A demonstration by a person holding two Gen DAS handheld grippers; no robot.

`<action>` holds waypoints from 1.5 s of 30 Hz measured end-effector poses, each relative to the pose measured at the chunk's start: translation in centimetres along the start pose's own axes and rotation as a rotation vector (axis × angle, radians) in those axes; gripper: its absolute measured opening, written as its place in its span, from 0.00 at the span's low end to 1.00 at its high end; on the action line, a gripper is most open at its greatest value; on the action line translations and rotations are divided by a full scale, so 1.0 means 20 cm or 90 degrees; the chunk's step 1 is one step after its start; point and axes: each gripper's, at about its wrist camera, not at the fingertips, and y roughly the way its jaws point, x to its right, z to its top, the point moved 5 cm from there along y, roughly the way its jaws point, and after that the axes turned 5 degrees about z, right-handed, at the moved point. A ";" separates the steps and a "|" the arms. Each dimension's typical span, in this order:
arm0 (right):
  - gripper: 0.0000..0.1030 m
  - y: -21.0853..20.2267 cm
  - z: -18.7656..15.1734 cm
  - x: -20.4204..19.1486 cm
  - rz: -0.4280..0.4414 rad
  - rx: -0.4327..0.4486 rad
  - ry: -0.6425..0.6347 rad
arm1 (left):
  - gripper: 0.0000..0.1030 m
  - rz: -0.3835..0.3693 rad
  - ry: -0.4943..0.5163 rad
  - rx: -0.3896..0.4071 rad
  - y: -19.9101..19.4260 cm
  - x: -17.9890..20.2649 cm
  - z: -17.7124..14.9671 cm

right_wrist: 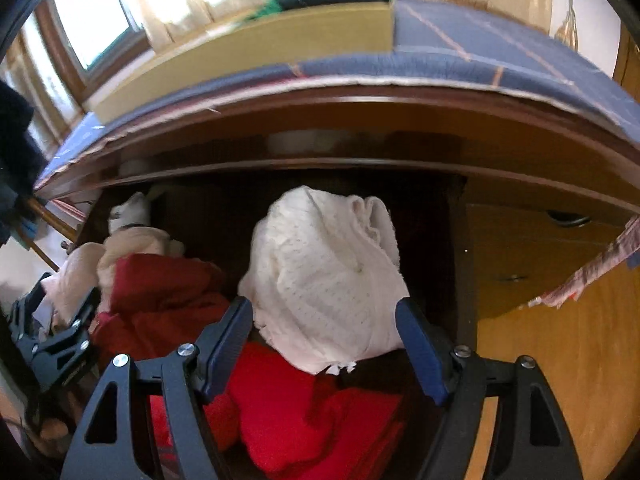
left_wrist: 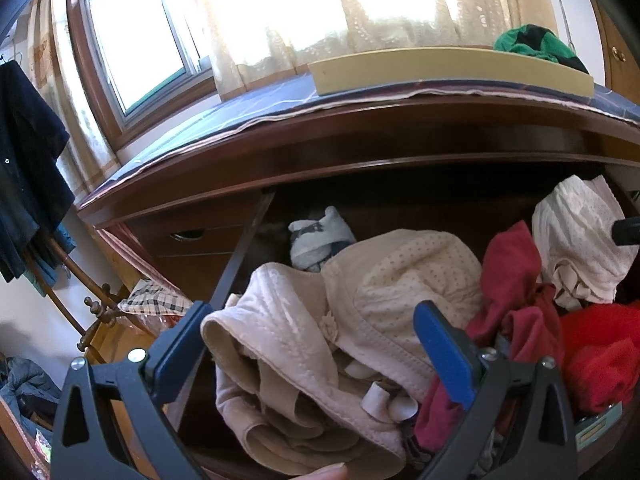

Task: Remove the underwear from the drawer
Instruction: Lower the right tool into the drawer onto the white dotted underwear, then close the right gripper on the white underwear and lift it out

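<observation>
Nearest the left wrist camera, the left gripper (left_wrist: 316,344) stands with its jaws wide apart over the pulled-out drawer (left_wrist: 240,256), its blue pads on either side of a beige bra (left_wrist: 320,320) without pressing it. That bra lies heaped against the drawer's left wall, with a dark red garment (left_wrist: 516,292) just beside it to the right and a bright red one (left_wrist: 600,352) at the drawer's right front. A fingertip (left_wrist: 324,472) shows at the bottom edge of that view.

The right gripper (right_wrist: 324,348) also has its jaws released; between its pads, untouched, rises a white dotted piece of underwear (right_wrist: 324,276), bunched upright on the red pile near the drawer's right side. Red cloth crowds its base at the front and left. From the right wrist view the left gripper's black frame sits at the far left, by the beige heap.

Farther back, at the drawer's rear left corner, lies a grey-and-white rolled bundle (left_wrist: 320,240), too small to name. Above the drawer runs the dark wooden dresser top, covered by a blue checked cloth (left_wrist: 264,108). On it stands a shallow yellowish tray (left_wrist: 440,68) with a green-and-black garment (left_wrist: 536,44) behind it. Lace curtains (left_wrist: 400,12) and a bright window (left_wrist: 136,36) close the room; dark clothes (left_wrist: 28,160) hang at the left.
</observation>
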 end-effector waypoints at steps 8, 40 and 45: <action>0.74 0.17 0.08 -0.08 -0.037 -0.087 -0.070 | 0.98 -0.002 -0.002 -0.001 0.00 0.00 0.00; 0.30 -0.34 -0.02 0.04 0.194 0.162 0.092 | 0.98 0.008 0.014 0.013 0.00 0.01 0.00; 0.30 -0.41 0.02 -0.05 0.203 0.202 0.084 | 0.98 0.010 0.019 0.015 0.00 0.00 0.00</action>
